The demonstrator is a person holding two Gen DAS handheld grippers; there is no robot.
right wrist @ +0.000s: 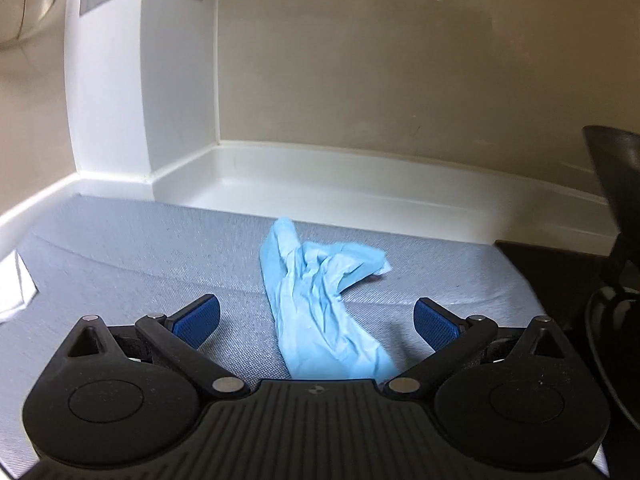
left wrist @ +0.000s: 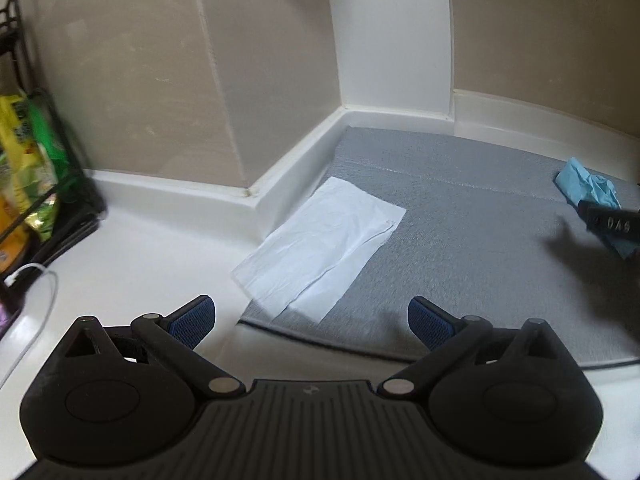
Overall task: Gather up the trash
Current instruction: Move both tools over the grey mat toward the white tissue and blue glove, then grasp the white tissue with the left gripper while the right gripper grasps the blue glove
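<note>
A flat white paper tissue point(left wrist: 320, 246) lies half on the grey mat point(left wrist: 460, 240) and half on the white counter, just ahead of my left gripper point(left wrist: 312, 322), which is open with nothing between its blue pads. A crumpled light-blue glove point(right wrist: 320, 300) lies on the grey mat point(right wrist: 140, 248), stretched between the fingers of my right gripper point(right wrist: 318, 324), which is open over it. In the left wrist view the blue glove point(left wrist: 588, 188) shows at the far right, with the right gripper's black finger point(left wrist: 610, 222) over it. A corner of the white tissue point(right wrist: 16, 284) shows at the left edge.
A black wire rack point(left wrist: 40, 184) with yellow and green packets stands at the left, a white cable point(left wrist: 36, 280) beside it. Beige walls and a white raised rim point(right wrist: 360, 176) close the back. A black object point(right wrist: 616, 264) stands at the right of the mat.
</note>
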